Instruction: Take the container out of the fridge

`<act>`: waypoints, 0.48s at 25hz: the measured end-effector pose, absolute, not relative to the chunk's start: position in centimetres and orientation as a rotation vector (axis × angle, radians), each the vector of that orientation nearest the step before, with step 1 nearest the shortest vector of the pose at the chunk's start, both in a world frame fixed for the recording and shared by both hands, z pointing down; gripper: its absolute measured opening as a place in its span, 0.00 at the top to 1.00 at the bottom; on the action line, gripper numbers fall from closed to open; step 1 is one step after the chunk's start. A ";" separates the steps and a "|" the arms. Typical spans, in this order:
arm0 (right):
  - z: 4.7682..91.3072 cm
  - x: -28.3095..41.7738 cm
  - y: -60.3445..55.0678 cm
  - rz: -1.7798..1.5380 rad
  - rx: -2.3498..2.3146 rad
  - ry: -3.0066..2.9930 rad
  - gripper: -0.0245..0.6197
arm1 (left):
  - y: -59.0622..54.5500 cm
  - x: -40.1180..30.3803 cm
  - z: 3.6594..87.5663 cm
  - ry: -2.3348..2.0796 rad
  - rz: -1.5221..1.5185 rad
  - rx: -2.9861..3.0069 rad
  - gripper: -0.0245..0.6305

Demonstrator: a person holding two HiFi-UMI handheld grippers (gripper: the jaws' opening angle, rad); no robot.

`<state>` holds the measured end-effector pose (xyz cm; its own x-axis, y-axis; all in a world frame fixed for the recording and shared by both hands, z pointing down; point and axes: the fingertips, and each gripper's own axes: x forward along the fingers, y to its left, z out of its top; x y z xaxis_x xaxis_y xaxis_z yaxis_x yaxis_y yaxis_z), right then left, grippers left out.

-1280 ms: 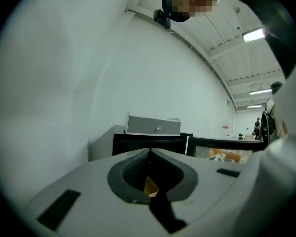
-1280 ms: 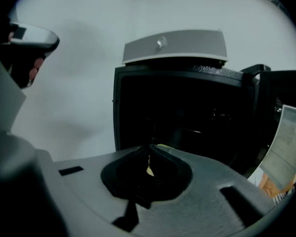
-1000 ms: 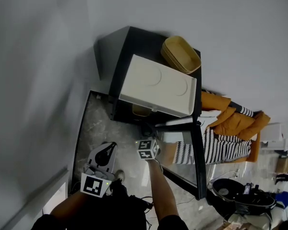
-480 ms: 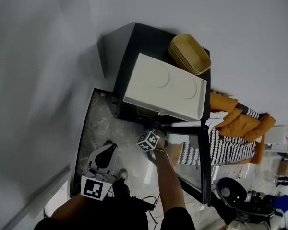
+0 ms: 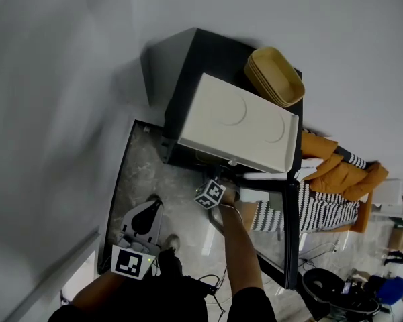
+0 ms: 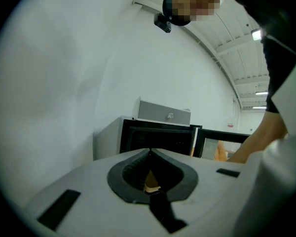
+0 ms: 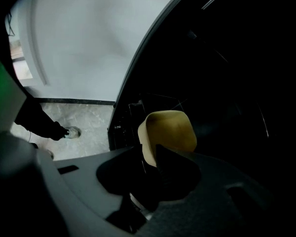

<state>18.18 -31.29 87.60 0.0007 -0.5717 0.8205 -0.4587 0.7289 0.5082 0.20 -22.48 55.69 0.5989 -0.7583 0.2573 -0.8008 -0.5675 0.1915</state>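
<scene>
Right gripper [image 5: 213,192] has moved further into the open black fridge [image 5: 188,72]. Its jaws pinch the rim of the tan container [image 7: 170,130], which sits inside the dark compartment. Left gripper [image 5: 142,221] has its jaws together, empty, low over the marble floor [image 5: 138,173].

Left gripper [image 5: 146,215] held low at the person's left side, dark-sleeved left arm [image 5: 94,298] bent close to the body; jaws together in the left gripper view [image 6: 149,155], nothing between them. Right forearm [image 5: 239,253], bare, extended forward; right gripper [image 5: 217,186] with jaws clamped [image 7: 150,154] on the wall of the yellow container [image 7: 170,130].
</scene>
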 end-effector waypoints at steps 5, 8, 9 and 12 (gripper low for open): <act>88.0 18.4 -31.9 -0.147 0.810 -1.598 0.85 | -22.9 0.2 55.8 -1.282 0.202 2.534 0.96; 88.6 18.6 -32.0 -0.148 0.783 -1.583 0.85 | -23.0 0.2 56.0 -1.280 0.202 2.528 0.96; 88.8 18.5 -32.0 -0.145 0.776 -1.584 0.85 | -23.1 0.2 56.0 -1.280 0.199 2.526 0.96; 88.9 18.6 -32.4 -0.147 0.759 -1.579 0.85 | -23.2 0.4 56.1 -1.274 0.198 2.522 0.96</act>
<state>18.60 -32.37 88.91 0.0352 -0.5423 0.8394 -0.3776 0.7705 0.5136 0.45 -23.19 56.09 0.5956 -0.7605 0.2587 -0.8031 -0.5577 0.2096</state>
